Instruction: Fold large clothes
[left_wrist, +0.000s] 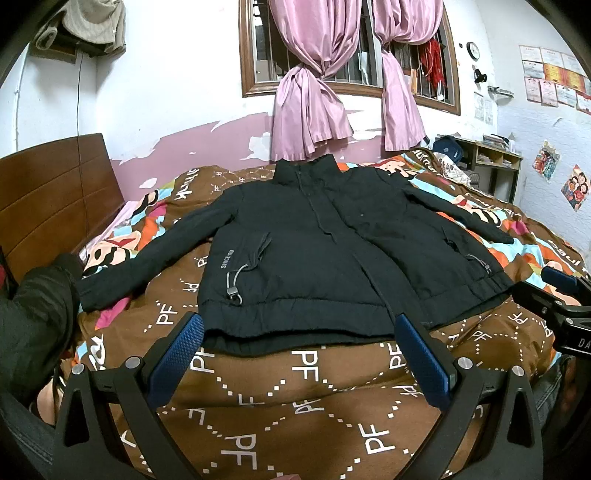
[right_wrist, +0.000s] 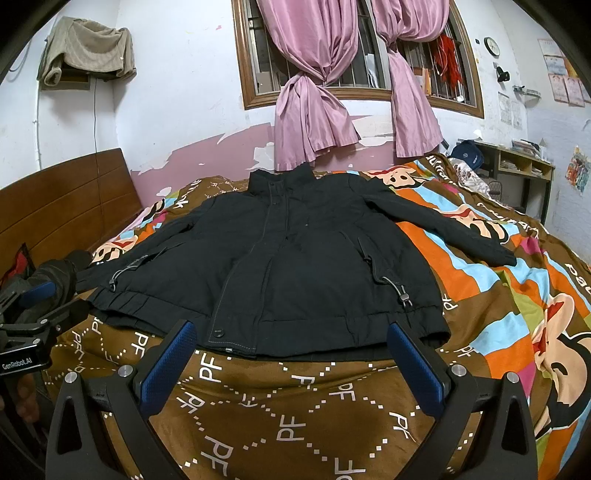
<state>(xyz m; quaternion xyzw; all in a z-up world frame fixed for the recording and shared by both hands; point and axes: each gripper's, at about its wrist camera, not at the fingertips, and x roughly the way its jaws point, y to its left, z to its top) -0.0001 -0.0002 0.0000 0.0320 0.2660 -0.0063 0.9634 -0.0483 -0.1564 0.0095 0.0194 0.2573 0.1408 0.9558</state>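
Note:
A black jacket lies flat, front side up, on the bed with its collar towards the window and both sleeves spread out. It also shows in the right wrist view. My left gripper is open and empty, just short of the jacket's hem on its left half. My right gripper is open and empty, just short of the hem on the right half. Each gripper shows at the edge of the other's view: the right gripper and the left gripper.
The bed has a brown patterned quilt and a wooden headboard at the left. A second dark garment lies at the bed's left edge. Pink curtains hang at the window behind. A desk stands at the far right.

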